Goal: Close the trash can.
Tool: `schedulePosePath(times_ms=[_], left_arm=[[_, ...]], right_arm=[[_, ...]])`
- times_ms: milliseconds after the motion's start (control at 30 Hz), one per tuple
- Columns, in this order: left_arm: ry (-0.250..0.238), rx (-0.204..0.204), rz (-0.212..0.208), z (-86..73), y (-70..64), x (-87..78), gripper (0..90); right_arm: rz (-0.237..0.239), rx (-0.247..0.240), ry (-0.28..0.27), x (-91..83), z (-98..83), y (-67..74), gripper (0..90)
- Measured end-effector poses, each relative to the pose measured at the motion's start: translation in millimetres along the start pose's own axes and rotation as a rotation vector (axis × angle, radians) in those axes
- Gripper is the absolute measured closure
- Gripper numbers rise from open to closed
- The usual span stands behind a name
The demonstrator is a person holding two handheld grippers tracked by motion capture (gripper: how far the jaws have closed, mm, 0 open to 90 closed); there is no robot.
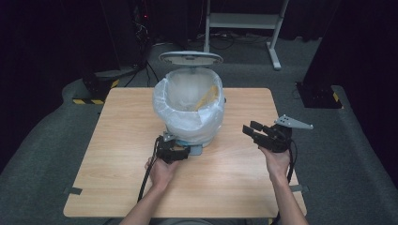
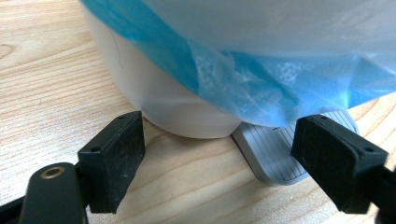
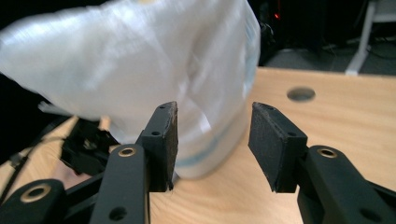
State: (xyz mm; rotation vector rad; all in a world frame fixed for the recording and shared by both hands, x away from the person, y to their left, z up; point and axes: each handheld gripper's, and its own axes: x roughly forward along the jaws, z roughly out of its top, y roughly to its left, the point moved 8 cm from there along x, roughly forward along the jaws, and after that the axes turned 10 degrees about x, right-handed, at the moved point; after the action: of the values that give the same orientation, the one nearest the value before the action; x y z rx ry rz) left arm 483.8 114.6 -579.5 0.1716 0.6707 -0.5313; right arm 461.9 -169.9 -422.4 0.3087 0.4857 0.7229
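Observation:
A white pedal bin [image 1: 190, 110] lined with a pale plastic bag [image 3: 140, 65] stands at the middle of the wooden table [image 1: 122, 140], its lid [image 1: 190, 57] tipped up and open. Something yellowish [image 1: 206, 98] lies inside the bag. My left gripper [image 1: 180, 152] sits low at the bin's front foot. In the left gripper view [image 2: 219, 140] its jaws stand wide open, the right pad over the grey ribbed pedal [image 2: 275, 149]. My right gripper [image 1: 251, 129] hovers to the right of the bin, pointing at it. Its jaws [image 3: 212, 135] are apart with nothing between them.
A white desk frame [image 1: 244, 21] and dark equipment [image 1: 96, 86] stand on the grey floor behind the table. The tabletop has a small round hole [image 3: 300, 94] beyond the bin. Cables trail from both grippers toward the table's near edge.

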Motion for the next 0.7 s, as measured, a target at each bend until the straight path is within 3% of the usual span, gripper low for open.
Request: schedulePosePath(times_ms=[433, 700], left_arm=[[0.000, -0.002, 0.002, 0.0, -0.2, -0.1, 17.4], [0.001, -0.002, 0.006, -0.1, 0.2, -0.1, 16.8]], right_arm=[[-0.156, 0.001, 0.132, 24.6, -77.4, -38.7, 51.3], [-0.265, -0.012, 0.161, 35.7, -103.3, -55.9, 47.5]])
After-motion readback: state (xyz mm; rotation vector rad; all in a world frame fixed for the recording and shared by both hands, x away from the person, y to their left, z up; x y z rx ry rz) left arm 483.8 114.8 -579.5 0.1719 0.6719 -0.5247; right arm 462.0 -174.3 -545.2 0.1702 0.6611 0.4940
